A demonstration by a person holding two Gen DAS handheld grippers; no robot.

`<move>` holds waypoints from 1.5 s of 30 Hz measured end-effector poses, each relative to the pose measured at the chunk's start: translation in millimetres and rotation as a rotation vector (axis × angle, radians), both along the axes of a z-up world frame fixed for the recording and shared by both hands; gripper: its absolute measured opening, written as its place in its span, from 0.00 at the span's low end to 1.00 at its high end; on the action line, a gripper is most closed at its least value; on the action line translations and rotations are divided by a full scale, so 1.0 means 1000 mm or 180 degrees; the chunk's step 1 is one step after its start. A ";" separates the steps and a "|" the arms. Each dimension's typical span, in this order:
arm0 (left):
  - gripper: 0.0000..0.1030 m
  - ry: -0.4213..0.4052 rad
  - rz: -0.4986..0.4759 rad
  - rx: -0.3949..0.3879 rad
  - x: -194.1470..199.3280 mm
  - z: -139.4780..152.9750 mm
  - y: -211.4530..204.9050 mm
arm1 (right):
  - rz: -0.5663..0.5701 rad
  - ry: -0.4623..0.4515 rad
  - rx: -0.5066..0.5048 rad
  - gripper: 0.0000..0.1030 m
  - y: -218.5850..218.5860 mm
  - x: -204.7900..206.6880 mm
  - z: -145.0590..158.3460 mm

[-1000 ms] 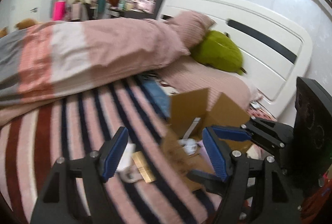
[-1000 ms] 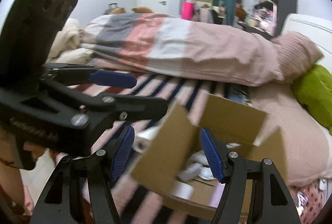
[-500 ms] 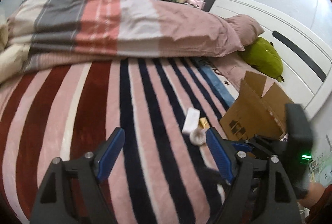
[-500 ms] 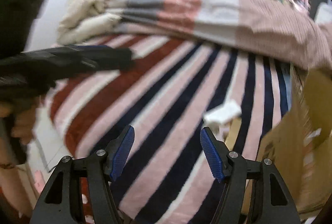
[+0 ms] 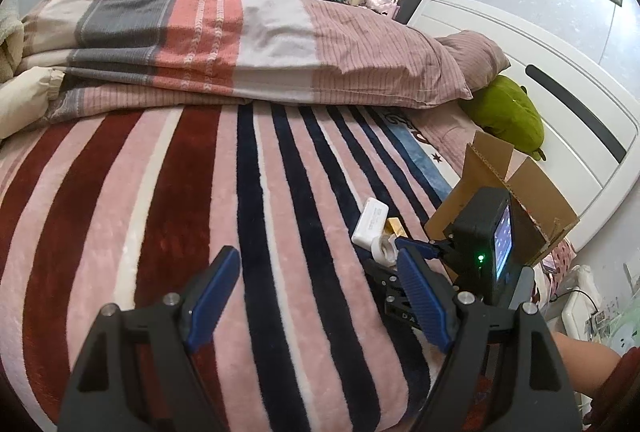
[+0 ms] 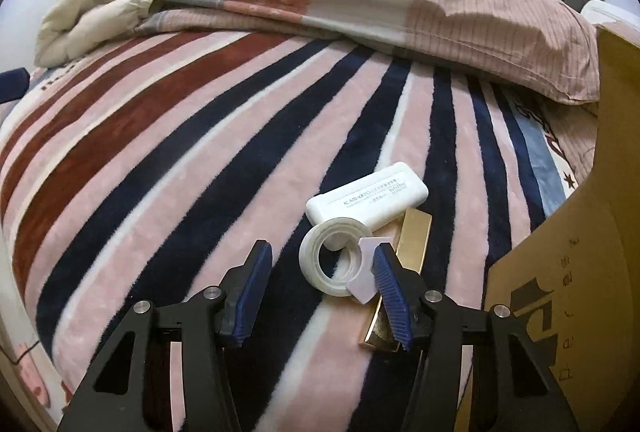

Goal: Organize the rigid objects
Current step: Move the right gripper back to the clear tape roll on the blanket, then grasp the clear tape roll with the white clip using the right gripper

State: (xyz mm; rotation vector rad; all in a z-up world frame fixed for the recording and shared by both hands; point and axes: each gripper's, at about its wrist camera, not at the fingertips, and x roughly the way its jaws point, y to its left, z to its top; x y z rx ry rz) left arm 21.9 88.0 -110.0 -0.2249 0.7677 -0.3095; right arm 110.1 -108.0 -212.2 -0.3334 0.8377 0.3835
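Observation:
On the striped blanket beside the cardboard box lie a white rectangular case, a gold bar, a white tape ring and a pale flat piece. My right gripper hangs low over the ring. Its jaws are closing with the ring between them, and the left pad is still apart from it. My left gripper stands open over bare blanket, left of the white case and the ring, with nothing between its fingers.
A folded striped duvet lies across the far side of the bed. Next to the cardboard box sit a green plush and the white headboard. A cream blanket lies far left. A person's arm shows lower right.
Both grippers left the box and came down over the blanket. The right one sank further toward the tape ring and its jaws narrowed. The left one has kept still lately.

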 end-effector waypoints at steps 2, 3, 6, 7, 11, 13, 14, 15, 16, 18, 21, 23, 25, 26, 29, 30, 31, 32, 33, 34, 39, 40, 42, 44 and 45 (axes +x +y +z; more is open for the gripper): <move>0.76 -0.0002 -0.0009 0.0004 0.000 0.000 0.000 | 0.0041 0.0032 0.0068 0.44 -0.003 -0.001 0.002; 0.76 -0.0002 -0.0013 0.0009 0.000 0.001 -0.001 | 0.0094 0.0065 0.0117 0.43 -0.003 -0.001 0.003; 0.76 -0.0007 -0.0026 0.0026 -0.001 0.003 -0.003 | 0.0305 0.0119 0.0196 0.43 -0.003 -0.007 0.006; 0.76 -0.0010 -0.0035 0.0031 -0.002 0.004 -0.004 | 0.0365 0.0117 0.0196 0.43 -0.003 -0.010 0.006; 0.76 -0.0022 -0.0042 0.0054 -0.003 0.007 -0.008 | 0.0380 0.0080 0.0101 0.43 -0.002 -0.012 0.005; 0.76 -0.0020 -0.0042 0.0063 -0.003 0.008 -0.009 | 0.0312 0.0077 0.0019 0.43 -0.003 -0.008 0.002; 0.76 -0.0018 -0.0041 0.0068 -0.003 0.008 -0.010 | 0.0295 0.0087 0.0010 0.43 -0.004 -0.006 0.001; 0.76 -0.0016 -0.0040 0.0071 -0.003 0.008 -0.010 | 0.0268 0.0094 -0.0004 0.44 -0.005 -0.004 -0.001; 0.76 -0.0015 -0.0042 0.0068 -0.003 0.008 -0.010 | 0.0246 0.0104 -0.0020 0.43 -0.006 -0.002 -0.002; 0.76 -0.0011 -0.0041 0.0072 -0.003 0.008 -0.011 | 0.0187 0.0141 -0.0033 0.43 -0.009 0.003 -0.004; 0.76 -0.0015 -0.0040 0.0080 -0.003 0.008 -0.010 | 0.0181 0.0178 0.0005 0.37 -0.010 0.006 -0.006; 0.76 -0.0016 -0.0040 0.0081 -0.003 0.008 -0.010 | 0.0210 0.0158 -0.0005 0.12 -0.010 0.003 -0.005; 0.76 -0.0016 -0.0044 0.0083 -0.003 0.008 -0.010 | 0.0271 0.0175 0.0071 0.12 -0.009 -0.001 -0.002; 0.76 -0.0016 -0.0048 0.0081 -0.002 0.008 -0.010 | 0.0308 0.0177 0.0103 0.12 -0.008 -0.004 0.001; 0.76 -0.0005 -0.0050 0.0084 -0.001 0.009 -0.011 | 0.0521 0.0173 0.0216 0.11 -0.001 -0.016 0.009; 0.76 -0.0003 -0.0055 0.0092 -0.001 0.009 -0.012 | 0.0594 0.0200 0.0248 0.11 0.002 -0.019 0.011; 0.76 -0.0002 -0.0065 0.0094 -0.001 0.009 -0.013 | 0.0648 0.0250 0.0282 0.11 0.004 -0.020 0.012; 0.76 -0.0001 -0.0072 0.0095 0.000 0.010 -0.014 | 0.0704 0.0345 0.0339 0.12 0.007 -0.021 0.012; 0.76 -0.0001 -0.0076 0.0096 0.000 0.010 -0.014 | 0.0759 0.0462 0.0419 0.12 0.008 -0.021 0.011; 0.76 0.0000 -0.0076 0.0099 0.000 0.010 -0.014 | 0.0790 0.0571 0.0466 0.12 0.009 -0.020 0.009; 0.76 0.0008 -0.0071 0.0108 0.000 0.010 -0.015 | 0.0674 0.0490 0.0208 0.39 0.009 -0.023 0.001; 0.76 0.0013 -0.0068 0.0110 0.000 0.009 -0.015 | 0.0651 0.0479 0.0195 0.40 0.007 -0.023 0.001; 0.76 0.0022 -0.0060 0.0116 0.001 0.009 -0.016 | 0.0617 0.0493 0.0240 0.40 0.003 -0.022 0.001; 0.76 0.0023 -0.0064 0.0115 0.001 0.009 -0.015 | 0.0608 0.0477 0.0257 0.41 0.000 -0.021 0.001; 0.76 0.0021 -0.0065 0.0120 0.001 0.009 -0.015 | 0.0609 0.0467 0.0250 0.42 0.001 -0.020 0.001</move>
